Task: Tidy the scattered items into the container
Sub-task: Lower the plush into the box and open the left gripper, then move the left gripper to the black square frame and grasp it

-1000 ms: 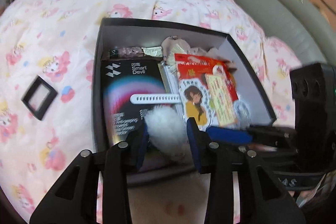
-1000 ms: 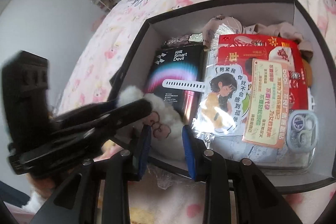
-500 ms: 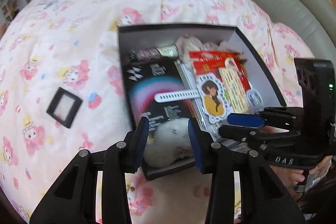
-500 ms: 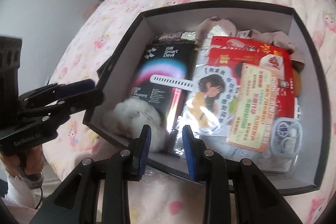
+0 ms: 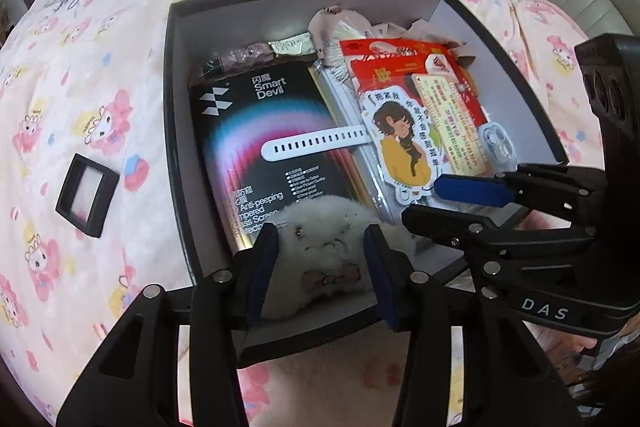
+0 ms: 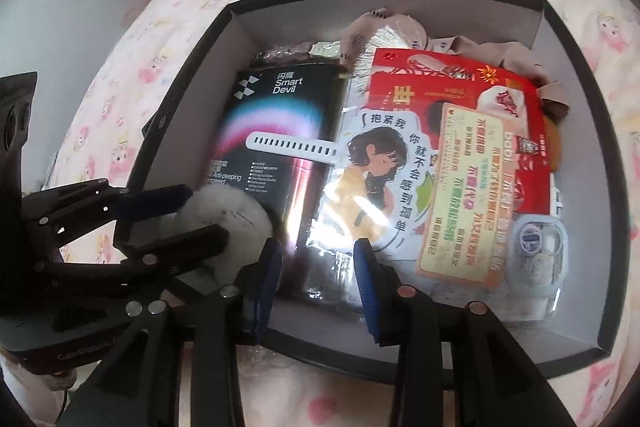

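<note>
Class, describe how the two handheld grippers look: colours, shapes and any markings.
Both grippers, left and right, are black plastic frames with silver rivets and blue pads on two flat fingers. The right's body reads "DAS" in white; the left's bears faint lettering.

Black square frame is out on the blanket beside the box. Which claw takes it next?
Left, probably. The left claw has just been opening, the fluffy white toy between its jaws resting in the box, and the black frame lies on the blanket on that claw's side of the box.
</note>
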The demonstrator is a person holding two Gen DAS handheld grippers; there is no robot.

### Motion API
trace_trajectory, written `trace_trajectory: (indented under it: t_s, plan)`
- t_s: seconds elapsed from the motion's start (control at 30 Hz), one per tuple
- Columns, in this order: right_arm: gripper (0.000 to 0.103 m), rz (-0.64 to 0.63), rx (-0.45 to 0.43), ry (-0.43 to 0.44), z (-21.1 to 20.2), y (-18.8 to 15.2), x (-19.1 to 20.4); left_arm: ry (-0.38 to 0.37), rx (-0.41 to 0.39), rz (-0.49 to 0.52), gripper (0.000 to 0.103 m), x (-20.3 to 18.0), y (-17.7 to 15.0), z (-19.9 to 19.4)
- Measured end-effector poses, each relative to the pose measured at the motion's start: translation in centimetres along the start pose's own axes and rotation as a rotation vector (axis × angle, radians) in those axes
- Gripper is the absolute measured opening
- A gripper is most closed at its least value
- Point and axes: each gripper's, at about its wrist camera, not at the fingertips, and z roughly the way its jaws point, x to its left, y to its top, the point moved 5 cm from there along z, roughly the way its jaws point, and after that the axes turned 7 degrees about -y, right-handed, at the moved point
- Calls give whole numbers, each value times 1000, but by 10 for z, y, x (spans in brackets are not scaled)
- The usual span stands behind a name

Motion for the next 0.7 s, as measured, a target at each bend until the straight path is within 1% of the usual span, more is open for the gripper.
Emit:
trace_trajectory:
  t_s: [0.1, 0.13, 0.17, 0.23, 0.3, 0.43, 0.5, 0.57, 0.63, 0.7]
  plan:
    - [34, 16, -19, 2, -8, -3, -2, -77, -51, -25, 46, -4, -5, -10]
    - [34, 13, -28, 1, -12, -5, -1, -101, -82, -24, 46, -6, -8, -18]
    - [34, 9, -32, 7, -15, -5, 0, -108, -105, -20, 46, -7, -10, -24]
    - [34, -3, -46, 50, -24, -6, 9, -107, -155, -13, 46, -8, -15, -40]
    - [34, -9, -63, 93, -35, -7, 18, -119, -188, -18, 46, -6, -19, -55]
    - [34, -54, -102, 123, -50, -7, 39, -123, -232, -21, 50, -2, -22, -78]
    - [34, -78, -115, 127, -56, -5, 52, -132, -249, -31, 51, 5, -29, -86]
    - [34, -96, -125, 131, -61, -7, 63, -139, -264, -62, 51, 14, -36, -92]
    - [34, -113, -127, 135, -57, -5, 70, -143, -277, -100, 51, 25, -43, -93]
    - [34, -138, -117, 152, -54, -4, 82, -146, -286, -156, 51, 40, -48, -96]
